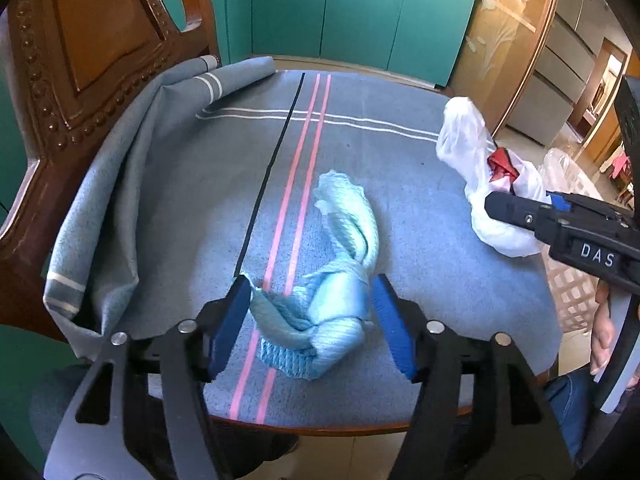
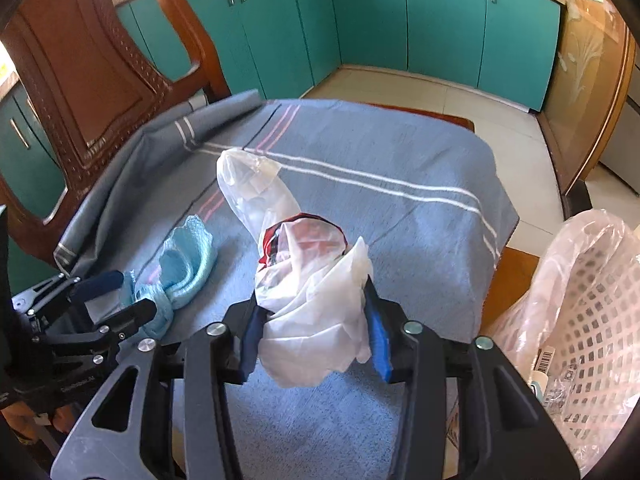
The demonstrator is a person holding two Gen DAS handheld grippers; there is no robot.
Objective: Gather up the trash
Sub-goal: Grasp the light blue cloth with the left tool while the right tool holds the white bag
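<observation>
A crumpled light blue cloth (image 1: 340, 280) lies on the blue striped blanket (image 1: 200, 184) over the chair seat. My left gripper (image 1: 310, 320) has its blue pads on both sides of the cloth's near end and is shut on it; it also shows in the right wrist view (image 2: 128, 292). A white plastic bag (image 2: 312, 304) with a red wrapper (image 2: 276, 240) inside lies to the right. My right gripper (image 2: 314, 340) is shut on the bag's near end; the bag also shows in the left wrist view (image 1: 476, 160).
A wooden chair back (image 1: 80, 60) rises at the left. A white lattice basket (image 2: 592, 320) lined with clear plastic stands at the right of the seat. Teal cabinets (image 2: 440, 20) stand behind, across a tiled floor.
</observation>
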